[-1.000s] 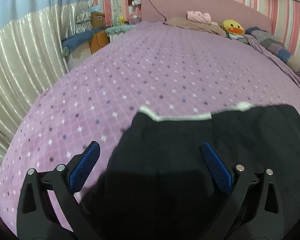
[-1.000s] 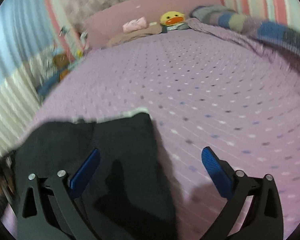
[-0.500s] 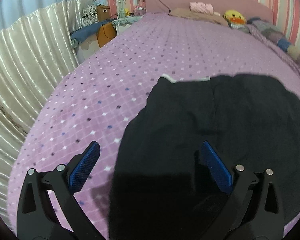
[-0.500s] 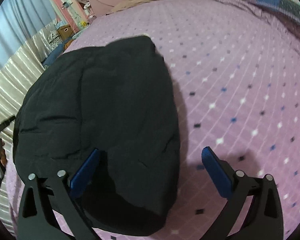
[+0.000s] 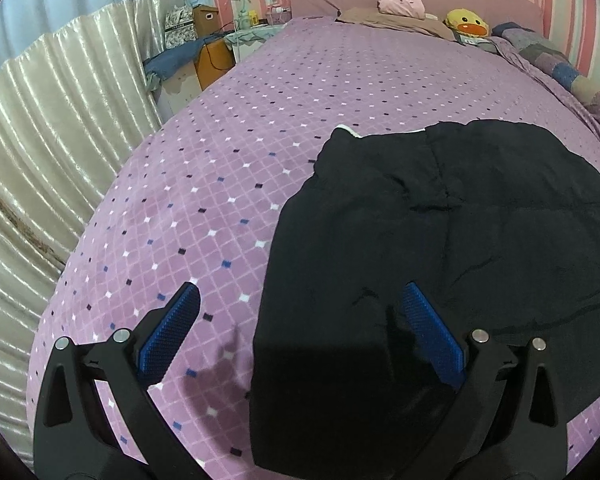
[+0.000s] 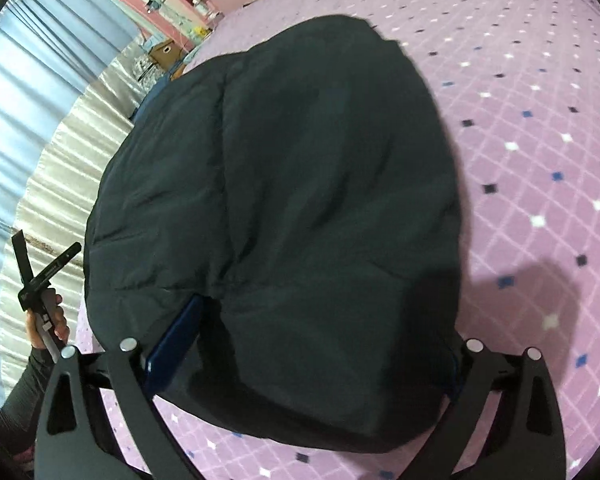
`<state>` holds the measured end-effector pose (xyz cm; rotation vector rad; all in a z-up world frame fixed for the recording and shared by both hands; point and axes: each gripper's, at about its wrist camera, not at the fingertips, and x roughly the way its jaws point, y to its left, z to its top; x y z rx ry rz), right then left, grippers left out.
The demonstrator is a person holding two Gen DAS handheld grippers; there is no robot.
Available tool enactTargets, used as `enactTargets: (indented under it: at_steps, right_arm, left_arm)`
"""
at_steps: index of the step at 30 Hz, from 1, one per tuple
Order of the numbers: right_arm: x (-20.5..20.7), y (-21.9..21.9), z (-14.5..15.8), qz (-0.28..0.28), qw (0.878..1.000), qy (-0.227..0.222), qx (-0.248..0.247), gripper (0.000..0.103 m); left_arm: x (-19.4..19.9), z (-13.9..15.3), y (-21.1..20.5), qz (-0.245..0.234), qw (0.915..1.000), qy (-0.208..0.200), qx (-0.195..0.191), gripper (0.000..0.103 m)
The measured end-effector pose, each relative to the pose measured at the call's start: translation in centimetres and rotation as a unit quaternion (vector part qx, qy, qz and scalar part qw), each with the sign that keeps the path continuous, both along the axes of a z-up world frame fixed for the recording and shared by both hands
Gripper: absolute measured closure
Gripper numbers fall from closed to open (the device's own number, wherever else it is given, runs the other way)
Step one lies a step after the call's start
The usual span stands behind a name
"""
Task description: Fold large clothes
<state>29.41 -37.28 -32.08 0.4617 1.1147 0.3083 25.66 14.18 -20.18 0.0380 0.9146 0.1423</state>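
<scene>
A black garment [image 5: 440,220] lies folded on the purple dotted bedspread [image 5: 240,140], with white trim showing at its far edge. My left gripper [image 5: 300,292] hovers open over the garment's near left corner, one finger above cloth and the other above bare bedspread. In the right wrist view the black garment [image 6: 280,180] fills the middle. My right gripper [image 6: 324,320] straddles its bulging near edge and its jaws are closing, with cloth between them. The right pad is mostly hidden by cloth. At the far left of that view a hand holds the left gripper [image 6: 48,242].
At the head of the bed lie a pink folded cloth [image 5: 400,5], a yellow duck plush [image 5: 466,24] and a patchwork blanket [image 5: 560,64]. A cluttered bedside stand [image 5: 208,40] and a shiny cream curtain [image 5: 40,140] border the bed's left side.
The left gripper pulled back, so more of the garment shows. The right gripper tipped down and sank onto the garment's near edge, and cloth now sits between its fingers.
</scene>
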Motion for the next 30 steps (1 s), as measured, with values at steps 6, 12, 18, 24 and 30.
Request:
enactTargets:
  at_steps: [6,12,18,24,30]
  right_arm:
    - [0.4,3.3,1.8,0.032,0.997,-0.008,-0.076,0.038]
    - [0.7,5.8,3.0,0.035,0.987,-0.003,-0.158,0.047]
    - [1.1,6.4,3.1,0.032,0.985,0.006,-0.171,0.047]
    - [1.1,6.0,3.0,0.029,0.984,0.009,-0.173,0.047]
    - [1.0,5.8,2.8,0.033,0.984,0.007,-0.174,0.047]
  left_arm:
    - [-0.1,-0.6,0.9,0.004,0.9999,0.007,-0.011,0.003]
    - [-0.2,-2.0,2.7,0.004,0.9992,0.025,-0.032,0.003]
    - [1.0,-4.8,4.1,-0.017,0.9955,0.054,-0.076,0.003]
    - [1.3,-7.7,5.2,-0.063,0.9783,0.076,-0.182,0.003]
    - [-0.7,-9.1,3.2,-0.142,0.9594,0.107,-0.219,0.003]
